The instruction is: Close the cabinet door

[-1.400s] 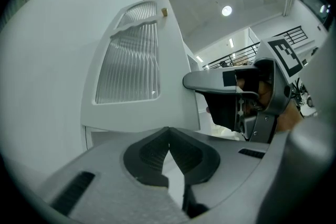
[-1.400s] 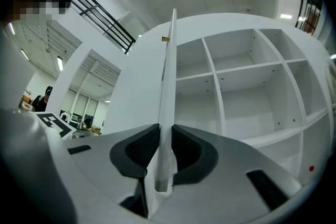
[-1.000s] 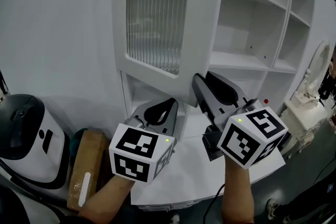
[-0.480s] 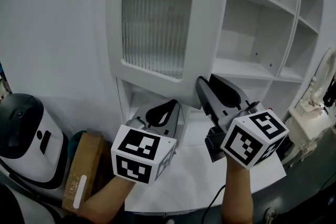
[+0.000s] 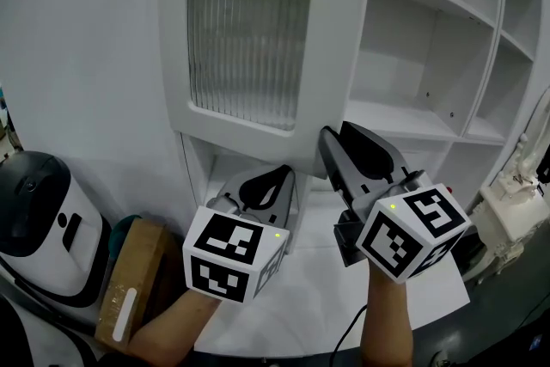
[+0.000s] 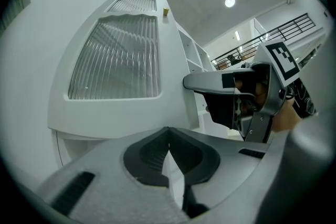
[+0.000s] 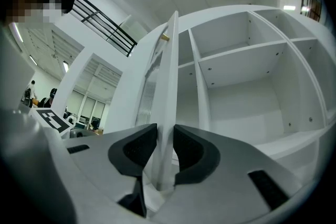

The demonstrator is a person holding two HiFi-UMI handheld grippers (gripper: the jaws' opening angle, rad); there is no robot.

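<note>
In the tight clamp of the right hand-held gripper (image 7: 164, 145), the edge of the cabinet door (image 5: 249, 30).

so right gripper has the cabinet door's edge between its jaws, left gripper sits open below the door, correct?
One error: the left gripper is shut, jaws together on nothing, as the left gripper view shows. The rest holds: the right gripper has the cabinet door edge between its jaws.

Door (image 5: 249, 39) left of shelves (image 5: 404, 116), right tool (image 5: 335, 137) astride door's lower edge
</note>
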